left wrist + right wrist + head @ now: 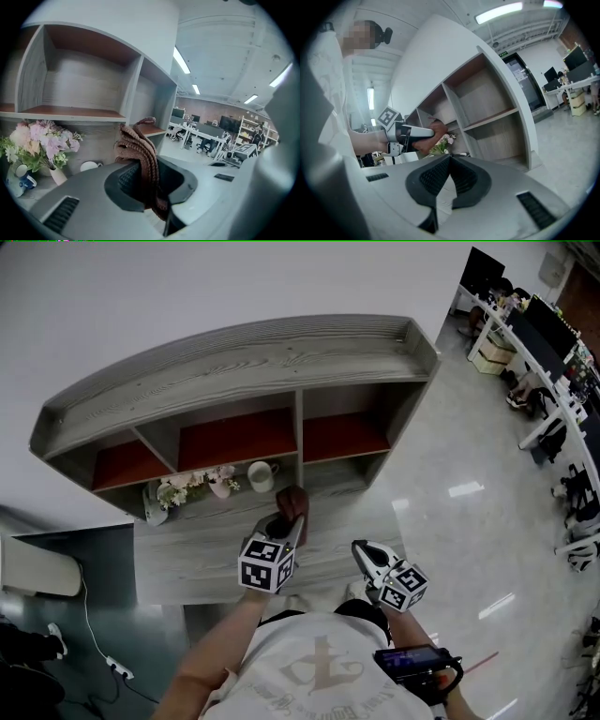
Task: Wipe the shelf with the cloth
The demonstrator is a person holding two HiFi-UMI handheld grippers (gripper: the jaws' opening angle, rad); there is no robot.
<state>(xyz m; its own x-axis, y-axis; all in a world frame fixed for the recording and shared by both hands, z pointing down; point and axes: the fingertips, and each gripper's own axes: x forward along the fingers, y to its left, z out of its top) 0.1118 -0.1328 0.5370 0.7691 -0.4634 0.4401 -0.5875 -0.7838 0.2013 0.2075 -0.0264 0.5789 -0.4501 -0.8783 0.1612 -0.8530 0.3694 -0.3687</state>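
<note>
The left gripper (284, 526) pinches a brown knitted cloth (293, 502) near the grey shelf (234, 357). The right gripper (360, 548) is closed, empty. Wiping apparently remains undone.

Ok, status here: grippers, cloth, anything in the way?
Left gripper shut on brown cloth, over lower ledge of shelf. Right gripper shut, empty, held back. Flowers and white mug stand left of cloth.

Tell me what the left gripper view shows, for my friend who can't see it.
The left claw grips a brown knitted cloth in front of a grey shelf. Pink flowers and a white mug sit at lower left.
</note>
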